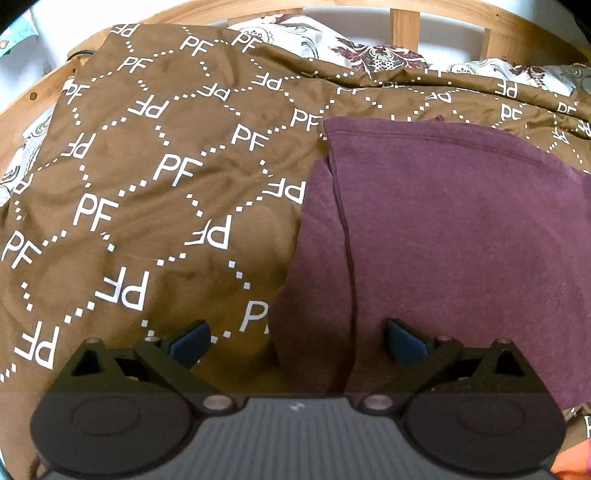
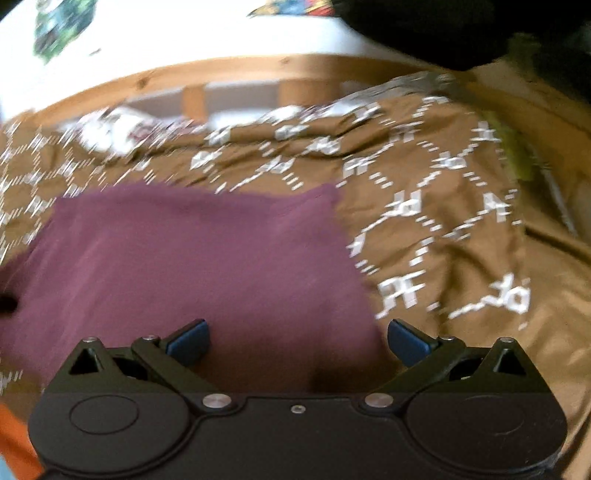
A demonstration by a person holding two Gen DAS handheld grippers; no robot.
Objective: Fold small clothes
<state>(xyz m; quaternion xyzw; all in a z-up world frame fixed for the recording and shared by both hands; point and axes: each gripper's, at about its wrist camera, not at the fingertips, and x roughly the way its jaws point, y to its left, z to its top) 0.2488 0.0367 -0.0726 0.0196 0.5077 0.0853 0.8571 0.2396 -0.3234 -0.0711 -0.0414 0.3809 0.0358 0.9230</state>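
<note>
A maroon garment (image 1: 461,229) lies folded flat on a brown bedspread (image 1: 147,177) printed with white "PF" letters. Its left side shows a folded-over flap edge (image 1: 340,221). My left gripper (image 1: 297,341) hovers open over the garment's near left edge, nothing between its blue pads. In the right wrist view the same maroon garment (image 2: 192,258) lies ahead, blurred by motion. My right gripper (image 2: 297,341) stands open above the garment's near right corner, with nothing held.
A wooden bed frame (image 1: 402,22) with slats runs along the far side, in front of a white wall. A floral sheet (image 1: 376,55) shows beyond the bedspread. Something orange (image 2: 14,439) sits at the near edge. A dark shape (image 2: 461,29) fills the upper right.
</note>
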